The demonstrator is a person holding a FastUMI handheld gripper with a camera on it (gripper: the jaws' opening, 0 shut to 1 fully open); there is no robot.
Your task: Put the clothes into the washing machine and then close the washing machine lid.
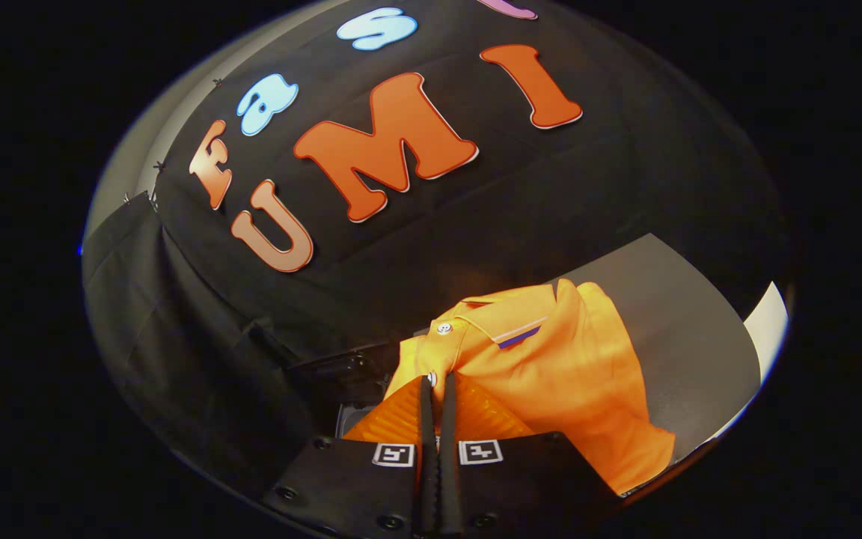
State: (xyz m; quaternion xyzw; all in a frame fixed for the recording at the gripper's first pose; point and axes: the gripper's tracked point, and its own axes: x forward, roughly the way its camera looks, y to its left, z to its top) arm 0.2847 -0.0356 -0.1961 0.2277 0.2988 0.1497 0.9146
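Note:
An orange polo shirt point(551, 367) with white buttons and a collar hangs in front of me, bunched up. My gripper point(437, 385) is shut on the shirt's front placket, near the lower button, both fingers pressing the fabric. The shirt drapes away to the right of the fingers over a grey surface point(678, 337). A dark opening point(341, 382) lies just left of the fingers; I cannot tell what it is.
The booth's black cloth wall point(625, 172) rises right behind the shirt. A white edge point(768, 322) borders the grey surface on the far right. Black cloth folds hang down on the left point(147, 299).

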